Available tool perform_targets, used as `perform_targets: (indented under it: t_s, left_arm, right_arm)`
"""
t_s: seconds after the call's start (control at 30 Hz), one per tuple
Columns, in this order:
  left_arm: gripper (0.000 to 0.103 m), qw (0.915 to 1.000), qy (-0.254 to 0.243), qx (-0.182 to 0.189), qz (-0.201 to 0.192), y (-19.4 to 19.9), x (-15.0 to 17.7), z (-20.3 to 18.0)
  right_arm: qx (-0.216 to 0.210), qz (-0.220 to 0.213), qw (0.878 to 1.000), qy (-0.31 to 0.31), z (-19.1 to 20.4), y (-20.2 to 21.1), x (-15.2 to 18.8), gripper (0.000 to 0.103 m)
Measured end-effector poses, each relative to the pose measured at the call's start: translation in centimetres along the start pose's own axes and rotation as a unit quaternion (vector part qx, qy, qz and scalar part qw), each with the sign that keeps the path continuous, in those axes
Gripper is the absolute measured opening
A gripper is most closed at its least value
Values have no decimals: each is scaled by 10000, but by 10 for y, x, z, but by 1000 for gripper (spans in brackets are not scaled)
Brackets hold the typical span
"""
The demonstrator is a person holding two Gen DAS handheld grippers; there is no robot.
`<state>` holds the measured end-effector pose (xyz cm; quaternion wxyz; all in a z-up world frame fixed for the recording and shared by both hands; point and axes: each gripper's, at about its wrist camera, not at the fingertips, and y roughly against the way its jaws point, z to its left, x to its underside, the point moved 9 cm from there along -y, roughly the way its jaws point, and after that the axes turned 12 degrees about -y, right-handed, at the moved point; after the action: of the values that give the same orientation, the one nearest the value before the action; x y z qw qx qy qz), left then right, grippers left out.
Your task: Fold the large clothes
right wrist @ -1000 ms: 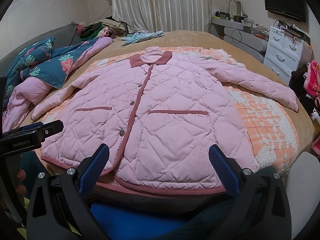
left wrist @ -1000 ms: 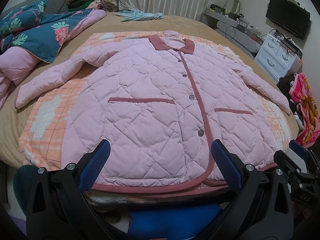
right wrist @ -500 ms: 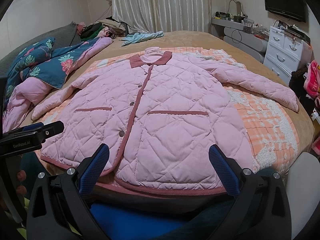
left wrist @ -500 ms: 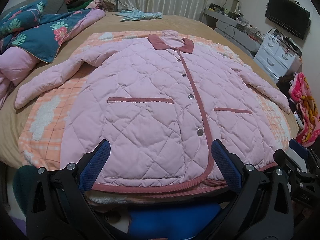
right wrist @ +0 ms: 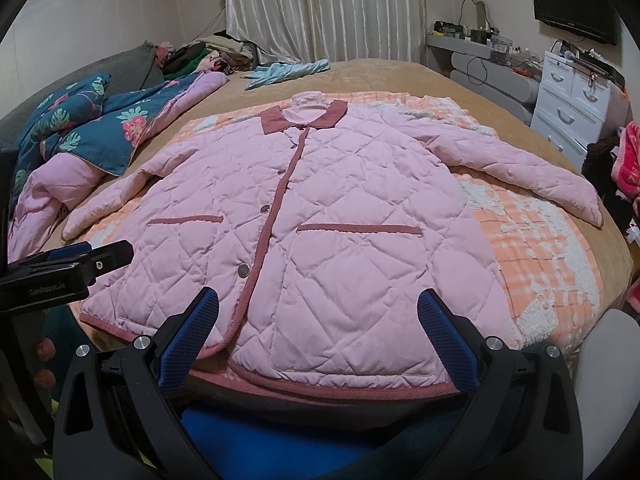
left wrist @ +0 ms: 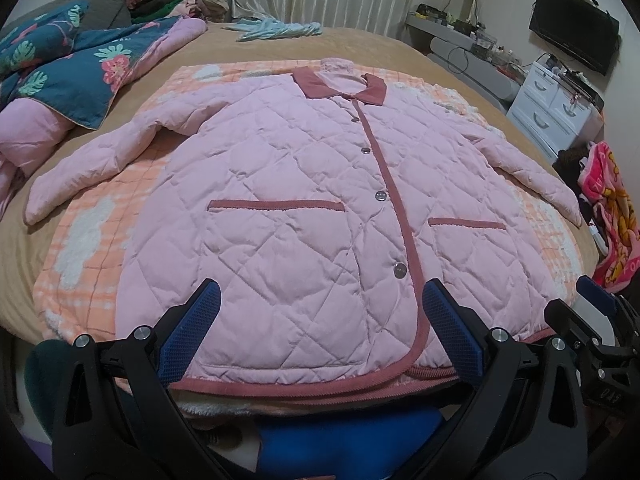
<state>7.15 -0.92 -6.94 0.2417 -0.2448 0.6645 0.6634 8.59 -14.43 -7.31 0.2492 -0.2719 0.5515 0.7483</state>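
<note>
Left wrist view: left tool (left wrist: 320,312) and right tool (right wrist: 318,314) both spread wide, empty, above the pink quilted jacket's (left wrist: 288,208) hem.

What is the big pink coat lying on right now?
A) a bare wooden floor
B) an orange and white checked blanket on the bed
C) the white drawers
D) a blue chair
B: the pink coat is spread flat, front up, on the orange and white checked blanket, which shows around its sides on the bed; both grippers, the left gripper and the right gripper, hang open at its hem.
</note>
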Motion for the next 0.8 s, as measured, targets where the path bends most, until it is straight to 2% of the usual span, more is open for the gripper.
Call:
perform_targets:
  t_s: [0.27,0.8]
  left_arm:
    - [95,10000,-39,29,58,-17,-18,4]
    - [95,9999,-36,73,78,-51,-79,18]
  right_arm:
    - [-60,19,10000,58,3,-14,-19,99]
    - [-23,-34,9999,103,3,-47,-82,99]
